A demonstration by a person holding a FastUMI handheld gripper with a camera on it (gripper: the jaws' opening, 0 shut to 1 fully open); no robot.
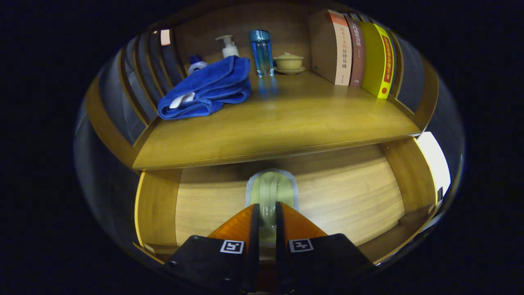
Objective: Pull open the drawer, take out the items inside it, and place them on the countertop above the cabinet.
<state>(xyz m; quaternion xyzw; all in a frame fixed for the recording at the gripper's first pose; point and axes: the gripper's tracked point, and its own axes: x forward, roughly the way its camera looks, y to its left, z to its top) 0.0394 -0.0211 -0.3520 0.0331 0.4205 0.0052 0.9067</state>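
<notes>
While the drawer (286,196) stands pulled open below the countertop (278,123), a pale green sponge (271,190) with a grey edge is seen inside it, gripped on edge between the two fingers of the gripper (267,217); both fingers are pressed against its near end, with only a narrow gap left between them. The far part of the sponge is seen just beyond the fingertips, near the overhanging front edge of the countertop, which is the closest obstacle above it. The wooden drawer floor is seen to the left and right of the sponge.

On the countertop, a folded blue towel (208,88) is laid at the left. Behind it a white pump bottle (228,46) and a small blue-capped bottle (197,64) are stood. A clear blue bottle (262,52) is placed at the far middle, and a lidded beige cup on a saucer (289,62) just to its right. Upright books (354,53) are lined up at the right; Chinese titles are printed on their spines, too small to be read with confidence. Dark upright volumes (147,69) are ranged along the left side.
</notes>
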